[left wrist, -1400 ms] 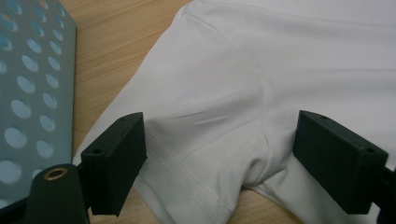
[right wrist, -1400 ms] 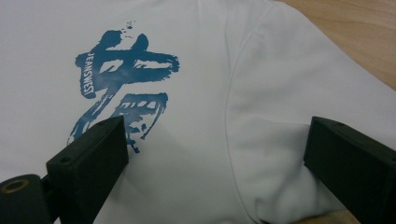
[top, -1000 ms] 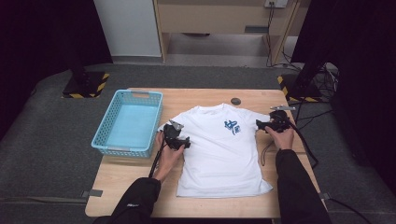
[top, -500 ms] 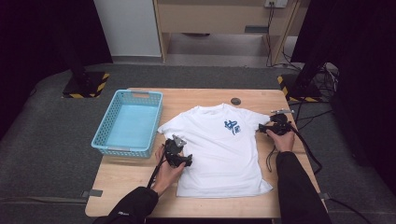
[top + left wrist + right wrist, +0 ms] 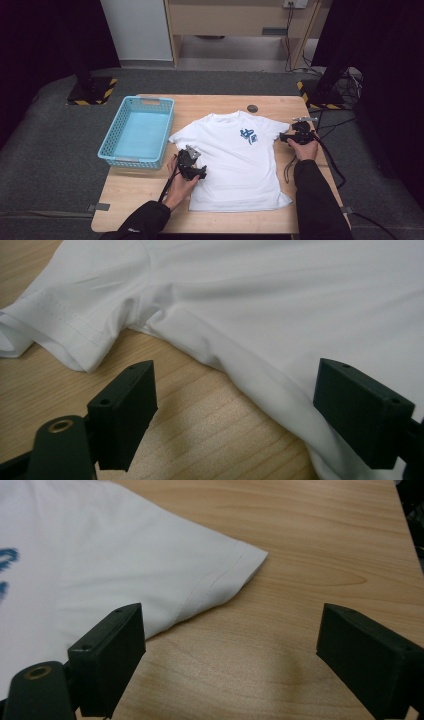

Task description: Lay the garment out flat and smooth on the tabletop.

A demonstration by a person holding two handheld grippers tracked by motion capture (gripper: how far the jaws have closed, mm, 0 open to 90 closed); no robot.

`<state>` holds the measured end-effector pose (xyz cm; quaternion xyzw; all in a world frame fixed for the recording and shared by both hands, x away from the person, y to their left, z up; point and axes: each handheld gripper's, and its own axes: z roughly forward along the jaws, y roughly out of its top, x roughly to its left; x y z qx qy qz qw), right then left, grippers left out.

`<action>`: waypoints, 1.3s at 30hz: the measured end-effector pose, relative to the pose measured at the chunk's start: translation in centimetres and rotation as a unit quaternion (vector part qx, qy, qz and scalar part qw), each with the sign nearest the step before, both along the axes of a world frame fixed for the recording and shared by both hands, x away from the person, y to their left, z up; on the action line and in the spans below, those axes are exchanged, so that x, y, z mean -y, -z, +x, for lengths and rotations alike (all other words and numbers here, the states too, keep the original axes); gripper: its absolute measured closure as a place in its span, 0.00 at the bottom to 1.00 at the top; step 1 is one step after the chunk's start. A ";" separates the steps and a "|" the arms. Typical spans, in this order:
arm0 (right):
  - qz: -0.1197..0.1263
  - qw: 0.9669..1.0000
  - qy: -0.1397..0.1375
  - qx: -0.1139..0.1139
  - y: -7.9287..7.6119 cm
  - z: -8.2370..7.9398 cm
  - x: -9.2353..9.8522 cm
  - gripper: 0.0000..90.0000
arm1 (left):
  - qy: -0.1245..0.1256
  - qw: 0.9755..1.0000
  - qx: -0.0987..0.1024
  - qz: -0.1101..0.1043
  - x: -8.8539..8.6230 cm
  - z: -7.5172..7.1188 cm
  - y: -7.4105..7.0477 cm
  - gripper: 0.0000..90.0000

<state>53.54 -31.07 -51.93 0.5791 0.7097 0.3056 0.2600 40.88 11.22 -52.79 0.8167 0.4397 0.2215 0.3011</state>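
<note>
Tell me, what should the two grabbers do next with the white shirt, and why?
Probably close on the cloth: the left gripper stands open at the T-shirt side edge, the right gripper open by its sleeve, neither holding anything, so gripping likely comes first.

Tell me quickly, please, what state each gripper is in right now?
Left gripper: open, holding nothing, jaws beside the white T-shirt's side edge.
Right gripper: open, holding nothing, jaws by the T-shirt's sleeve.
</note>
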 end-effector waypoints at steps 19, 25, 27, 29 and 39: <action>-0.038 0.977 -0.210 -0.017 -0.6 -14.1 -5.4 0.10 | 0.021 0.999 -0.016 0.020 -0.7 -3.8 -0.3 0.18; -0.060 0.977 -0.200 -0.042 0.5 -14.6 -5.0 0.10 | 0.013 0.999 -0.007 0.037 -1.3 -3.5 -0.4 0.17; -0.062 0.977 -0.197 -0.044 0.7 -14.4 -4.9 0.10 | 0.008 1.000 -0.009 0.029 -1.6 -3.3 -0.4 0.17; -0.058 0.978 -0.193 -0.047 0.7 -14.4 -4.8 0.10 | 0.006 1.000 -0.013 0.024 -1.8 -3.3 -0.3 0.16; 0.004 0.985 -0.174 -0.001 -2.2 -15.2 -4.4 0.08 | -0.003 0.998 0.001 -0.070 -3.8 -4.4 -2.6 0.14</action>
